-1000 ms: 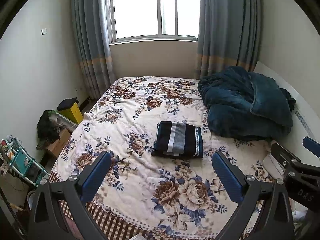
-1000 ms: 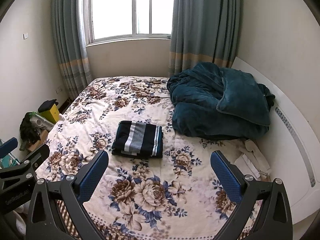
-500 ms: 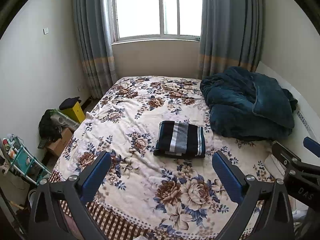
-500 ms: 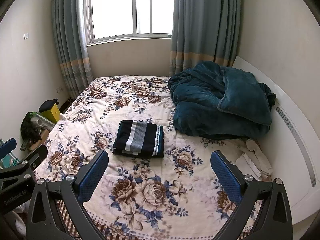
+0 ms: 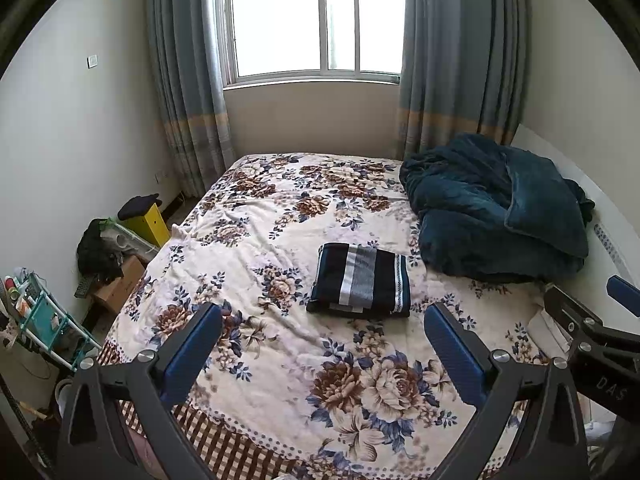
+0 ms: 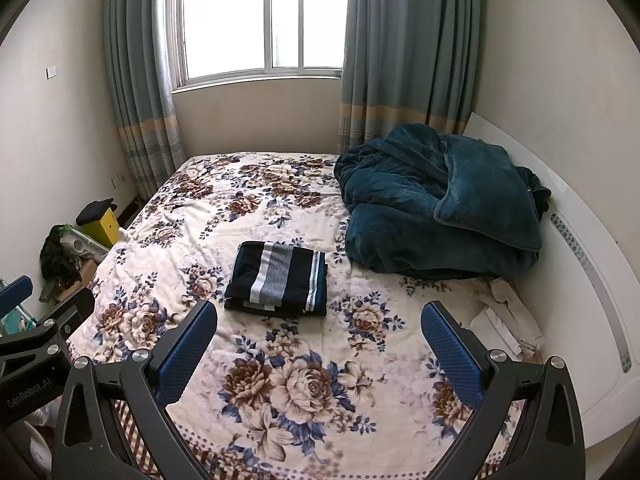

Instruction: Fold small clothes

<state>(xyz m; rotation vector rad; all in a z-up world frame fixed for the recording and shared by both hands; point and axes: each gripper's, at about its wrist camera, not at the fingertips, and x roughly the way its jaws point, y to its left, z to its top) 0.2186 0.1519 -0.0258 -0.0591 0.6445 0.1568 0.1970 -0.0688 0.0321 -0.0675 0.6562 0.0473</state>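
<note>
- Retreat is what the last second shows: both claws have drawn slightly back from the bed [image 5: 256,432], so the folded striped garment [image 5: 361,279] looks a little farther off.
- Left gripper [image 5: 323,344] is spread wide and empty; right gripper [image 6: 319,342] likewise.
- Garment lies ahead of both claws, well apart from the fingers, beside the teal blanket [image 6: 436,204].
- Judgement: folding looks finished.

left wrist: foot of bed [image 5: 256,364], facing window | right wrist: same, alongside
</note>
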